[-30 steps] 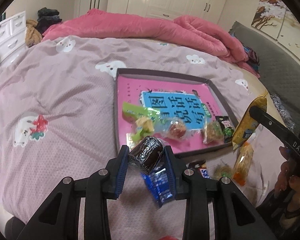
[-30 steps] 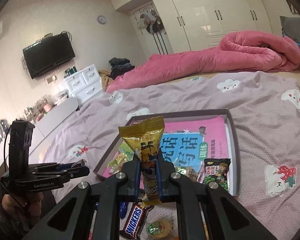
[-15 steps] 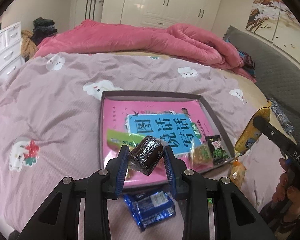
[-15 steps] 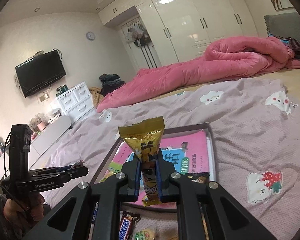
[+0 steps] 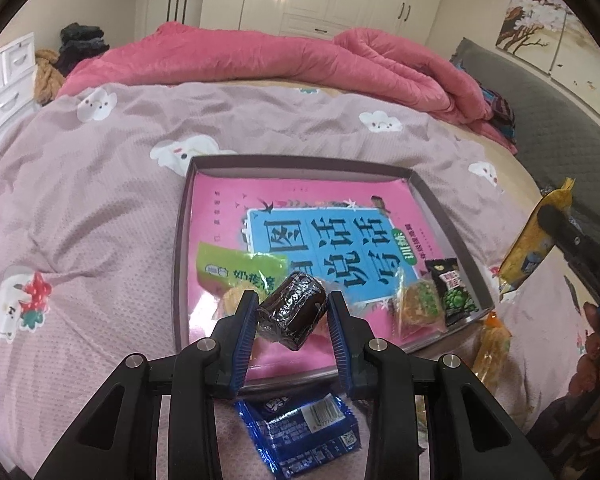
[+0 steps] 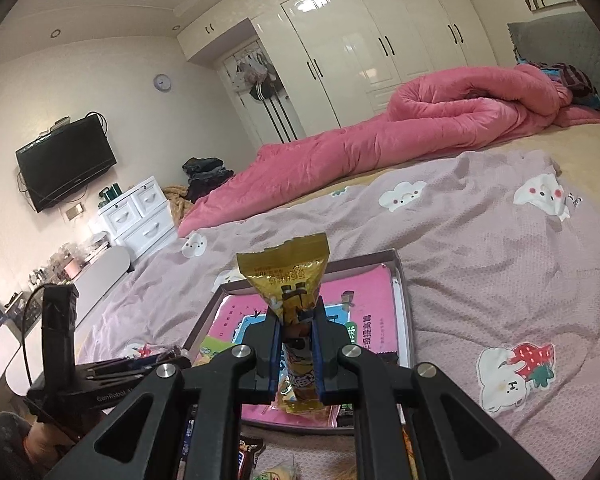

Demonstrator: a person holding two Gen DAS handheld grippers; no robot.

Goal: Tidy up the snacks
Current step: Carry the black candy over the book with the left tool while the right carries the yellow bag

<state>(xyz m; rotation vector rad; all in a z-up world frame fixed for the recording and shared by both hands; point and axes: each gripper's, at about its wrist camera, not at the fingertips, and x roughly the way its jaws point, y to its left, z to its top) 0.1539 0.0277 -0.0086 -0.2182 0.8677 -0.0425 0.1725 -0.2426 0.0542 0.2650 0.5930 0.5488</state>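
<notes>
A shallow grey tray (image 5: 432, 200) lined with a pink and blue book lies on the mauve bedspread. My left gripper (image 5: 293, 312) is shut on a dark foil-wrapped round snack (image 5: 293, 314), held over the tray's near edge. In the tray lie a green packet (image 5: 240, 270), a clear-wrapped pastry (image 5: 418, 306) and a black pea packet (image 5: 454, 294). My right gripper (image 6: 297, 334) is shut on an upright gold snack packet (image 6: 290, 280), in front of the tray (image 6: 404, 312). That gold packet (image 5: 540, 236) shows at the right of the left wrist view.
A blue wrapped packet (image 5: 304, 436) lies on the bedspread under my left gripper. An orange-topped packet (image 5: 492, 344) lies right of the tray. A chocolate bar (image 6: 248, 456) lies near the right gripper. A pink quilt (image 5: 280, 60) is bunched at the far side.
My left gripper has carried the dark snack forward from above the blue packet to over the tray's near edge. The right gripper with the gold packet has tilted and shifted a little.
</notes>
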